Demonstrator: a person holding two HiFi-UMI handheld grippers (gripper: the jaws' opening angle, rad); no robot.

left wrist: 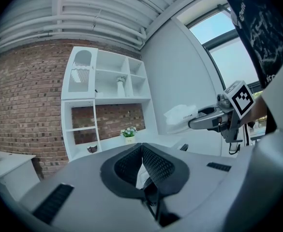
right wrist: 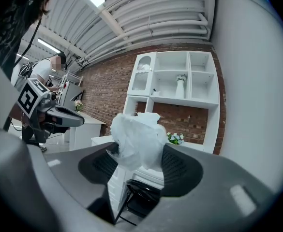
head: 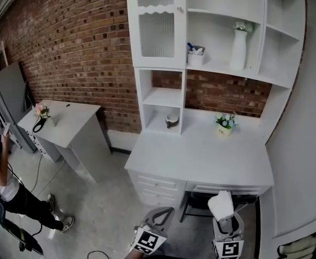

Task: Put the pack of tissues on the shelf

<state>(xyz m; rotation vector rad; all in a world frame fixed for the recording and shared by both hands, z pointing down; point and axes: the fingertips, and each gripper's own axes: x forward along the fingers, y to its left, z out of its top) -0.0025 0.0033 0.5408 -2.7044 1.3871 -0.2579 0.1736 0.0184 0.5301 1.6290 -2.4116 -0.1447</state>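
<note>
Since the tissues (head: 221,204) sat pinched between the jaws of the right claw (head: 224,219), well short of the shelf (head: 217,68), the step in hand looked to be the carry toward it. The pack was soft and bulged above the jaws, so the grip probably needed no more squeeze, only a steady hold. To land it well, the claw would likely have to rise above the tabletop (head: 201,158) under the shelf before going in. A sensible aim was the bare board between the cup (head: 195,54) and the vase (head: 239,48) on the shelf. The vase was tall and narrow and could tip at a nudge. The flowers (head: 225,124) below the shelf were best passed well clear.

Both claws sat low in front of the shelf, pointing at it roughly level and below the tabletop's front edge in the head view. The left claw (head: 160,216) was pressed together on nothing, on the side farther from the shelf's vase end.
</note>
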